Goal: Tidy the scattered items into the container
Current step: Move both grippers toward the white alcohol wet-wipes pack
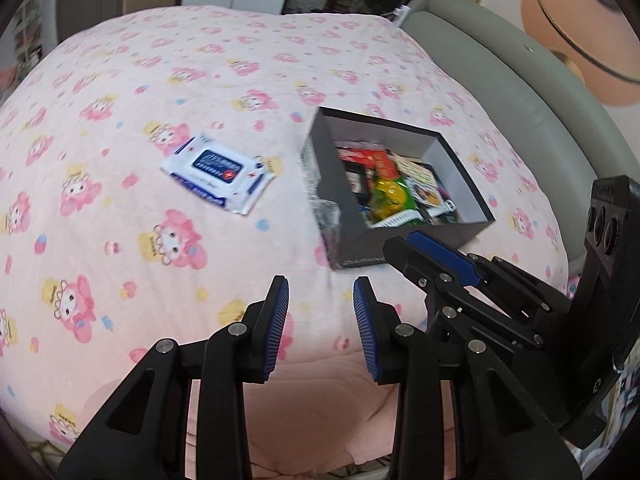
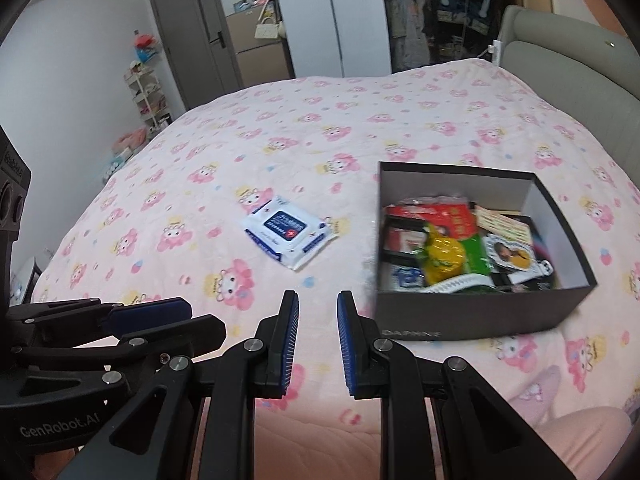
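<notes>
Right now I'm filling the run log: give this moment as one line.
left gripper open, empty | right gripper open, empty | wipes on bed, outside box | box part-filled

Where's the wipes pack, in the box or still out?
Out. The wipes pack lies flat on the pink blanket, left of the dark box, clear of both open grippers.

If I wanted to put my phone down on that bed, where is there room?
Plenty. The pink blanket is bare beyond the wipes pack and to its left. A narrower strip lies between the pack and the grey box. The box itself is crowded with packets. The near edge is taken by the left gripper and right gripper.
</notes>
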`<control>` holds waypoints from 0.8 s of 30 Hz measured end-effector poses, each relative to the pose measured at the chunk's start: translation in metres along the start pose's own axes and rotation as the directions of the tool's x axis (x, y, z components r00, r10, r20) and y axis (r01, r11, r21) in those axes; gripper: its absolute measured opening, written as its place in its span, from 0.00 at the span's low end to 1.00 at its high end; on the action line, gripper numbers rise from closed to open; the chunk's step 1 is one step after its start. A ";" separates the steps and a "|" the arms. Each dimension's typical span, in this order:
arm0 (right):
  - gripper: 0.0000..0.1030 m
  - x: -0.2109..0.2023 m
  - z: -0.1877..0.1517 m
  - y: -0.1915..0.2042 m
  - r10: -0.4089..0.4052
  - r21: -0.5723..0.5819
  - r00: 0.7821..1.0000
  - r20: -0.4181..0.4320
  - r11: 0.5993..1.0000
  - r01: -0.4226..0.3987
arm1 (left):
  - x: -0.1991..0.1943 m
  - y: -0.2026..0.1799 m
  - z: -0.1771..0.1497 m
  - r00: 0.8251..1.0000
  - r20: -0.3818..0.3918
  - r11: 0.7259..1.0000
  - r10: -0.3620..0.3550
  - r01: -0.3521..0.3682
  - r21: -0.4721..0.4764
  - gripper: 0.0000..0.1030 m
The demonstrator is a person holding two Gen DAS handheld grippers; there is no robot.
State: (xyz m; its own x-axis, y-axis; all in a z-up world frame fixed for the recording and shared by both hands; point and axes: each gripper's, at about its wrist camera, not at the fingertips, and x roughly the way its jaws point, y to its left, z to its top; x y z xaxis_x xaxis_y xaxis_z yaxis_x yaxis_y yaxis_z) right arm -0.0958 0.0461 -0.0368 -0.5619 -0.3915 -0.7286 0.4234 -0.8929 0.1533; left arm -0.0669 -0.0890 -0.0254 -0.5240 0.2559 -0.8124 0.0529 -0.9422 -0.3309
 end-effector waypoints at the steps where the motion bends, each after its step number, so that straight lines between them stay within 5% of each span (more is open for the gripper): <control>1: 0.16 0.005 0.002 0.003 0.001 -0.007 1.000 -0.004 1.000 -0.001 | 0.002 0.006 0.003 1.000 -0.002 1.000 0.003 -0.003 -0.011 0.33; 24: 0.16 0.117 0.080 0.020 -0.055 -0.101 0.997 -0.058 0.994 0.049 | 0.081 0.089 0.101 0.999 -0.028 0.986 0.039 -0.043 -0.162 0.32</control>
State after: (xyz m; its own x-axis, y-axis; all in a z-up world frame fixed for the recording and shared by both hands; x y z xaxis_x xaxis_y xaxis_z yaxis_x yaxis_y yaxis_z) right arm -0.2103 -0.0351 -0.0653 -0.5421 -0.3281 -0.7736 0.4646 -0.8842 0.0494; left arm -0.1904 -0.1741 -0.0722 -0.4974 0.2252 -0.8378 0.2123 -0.9047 -0.3693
